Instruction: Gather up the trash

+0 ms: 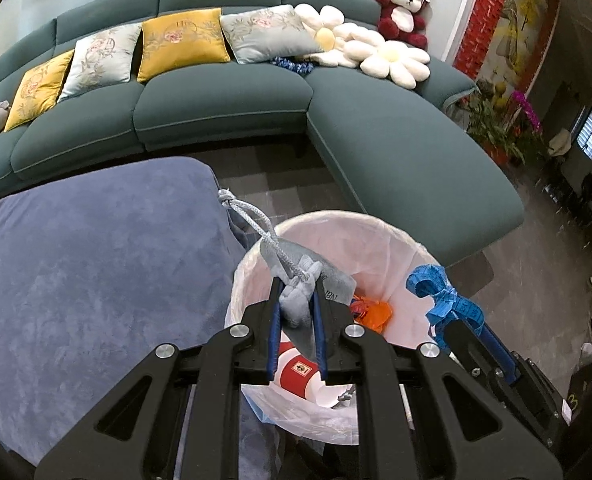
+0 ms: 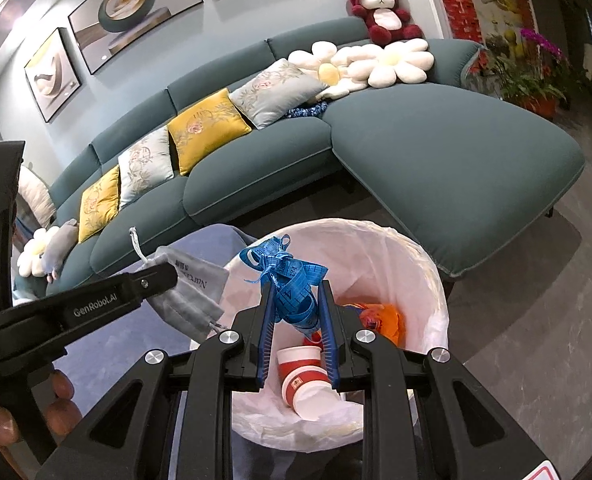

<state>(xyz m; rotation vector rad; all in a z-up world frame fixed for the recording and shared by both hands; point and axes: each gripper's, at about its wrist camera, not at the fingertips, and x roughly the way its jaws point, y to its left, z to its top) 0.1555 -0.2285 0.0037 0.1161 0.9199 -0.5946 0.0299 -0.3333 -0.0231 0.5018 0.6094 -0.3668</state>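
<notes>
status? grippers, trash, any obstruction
Left gripper shut on grey pouch, right gripper shut on blue tape measure. Both over lined bin; cup, orange wrapper inside. Nothing blocking.

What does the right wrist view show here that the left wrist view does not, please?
Only the right wrist view shows the framed pictures on the wall and fingers of the hand gripping the left gripper's body.
Only the left wrist view shows the broad blue cloth beside the bin.
Both show the lined bin with a red-and-white cup inside, the left gripper clamping a grey drawstring pouch, the right gripper clamping blue measuring tape, and the teal sofa.
</notes>
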